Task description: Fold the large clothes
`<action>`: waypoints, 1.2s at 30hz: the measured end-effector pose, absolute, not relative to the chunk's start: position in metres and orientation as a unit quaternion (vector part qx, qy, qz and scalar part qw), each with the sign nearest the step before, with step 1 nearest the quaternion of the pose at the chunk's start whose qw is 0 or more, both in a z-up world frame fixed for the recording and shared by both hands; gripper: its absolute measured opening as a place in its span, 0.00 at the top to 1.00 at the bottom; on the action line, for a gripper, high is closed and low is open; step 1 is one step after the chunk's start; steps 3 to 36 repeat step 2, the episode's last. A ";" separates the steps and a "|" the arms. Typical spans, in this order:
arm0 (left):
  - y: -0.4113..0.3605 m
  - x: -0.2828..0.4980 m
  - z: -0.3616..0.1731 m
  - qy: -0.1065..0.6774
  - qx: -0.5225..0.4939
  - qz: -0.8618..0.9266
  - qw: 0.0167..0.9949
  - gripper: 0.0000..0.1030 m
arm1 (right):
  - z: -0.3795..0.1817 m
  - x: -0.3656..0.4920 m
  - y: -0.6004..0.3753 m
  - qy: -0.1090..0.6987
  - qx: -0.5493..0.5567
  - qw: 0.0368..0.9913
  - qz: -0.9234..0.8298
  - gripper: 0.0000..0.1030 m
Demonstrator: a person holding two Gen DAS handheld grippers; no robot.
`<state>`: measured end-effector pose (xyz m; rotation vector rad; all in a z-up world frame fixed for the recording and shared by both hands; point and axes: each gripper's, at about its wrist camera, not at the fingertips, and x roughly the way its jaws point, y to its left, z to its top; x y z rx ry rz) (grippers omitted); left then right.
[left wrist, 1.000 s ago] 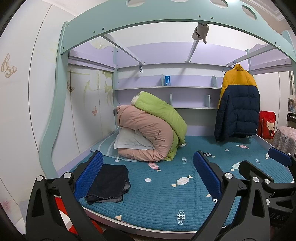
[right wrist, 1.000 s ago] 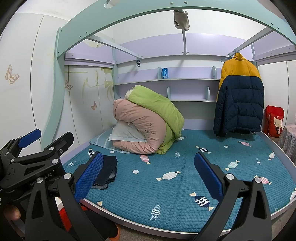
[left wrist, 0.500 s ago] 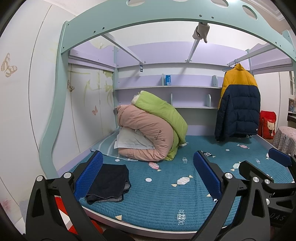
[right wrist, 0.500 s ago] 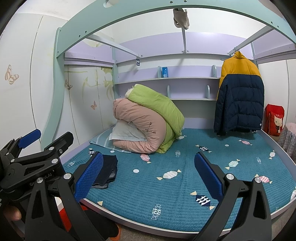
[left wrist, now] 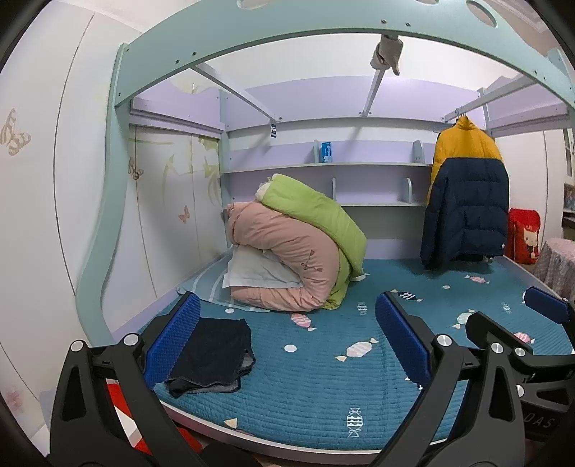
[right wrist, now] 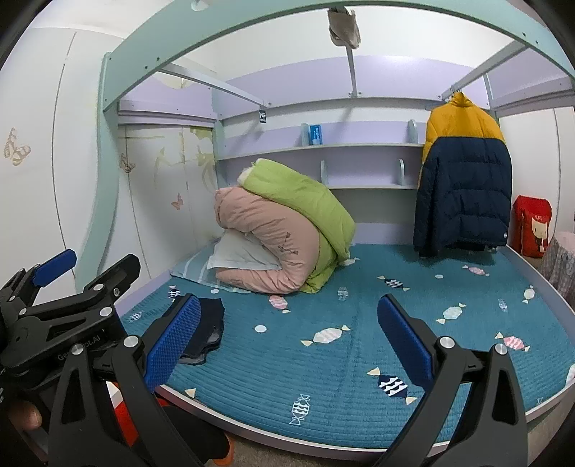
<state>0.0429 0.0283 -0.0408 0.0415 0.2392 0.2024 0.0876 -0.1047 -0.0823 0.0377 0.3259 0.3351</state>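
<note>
A dark folded garment (left wrist: 212,355) lies near the front left corner of the teal bed mat (left wrist: 323,388); it also shows in the right wrist view (right wrist: 206,328). A yellow and navy puffer jacket (left wrist: 465,201) hangs on a rail at the back right, also in the right wrist view (right wrist: 461,179). My left gripper (left wrist: 287,341) is open and empty, held in front of the bed edge. My right gripper (right wrist: 291,341) is open and empty, to the right of the left one, whose body shows in the right wrist view (right wrist: 68,316).
Rolled pink and green quilts (left wrist: 298,251) with a pillow sit at the back left of the bed. A mint green bed frame arch (left wrist: 287,32) spans overhead. Shelves (left wrist: 323,165) line the back wall. A red bag (left wrist: 524,235) stands at the far right.
Both grippers have drifted very slightly; the scene is otherwise the same and both stay open.
</note>
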 end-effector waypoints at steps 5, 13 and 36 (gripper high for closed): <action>0.022 0.051 -0.044 0.123 0.025 0.099 0.987 0.05 | -0.087 0.094 -0.110 0.167 0.025 0.972 0.161 0.07; 0.022 0.051 -0.044 0.123 0.025 0.099 0.987 0.05 | -0.087 0.094 -0.110 0.167 0.025 0.972 0.161 0.07; 0.022 0.051 -0.044 0.123 0.025 0.099 0.987 0.05 | -0.087 0.094 -0.110 0.167 0.025 0.972 0.161 0.07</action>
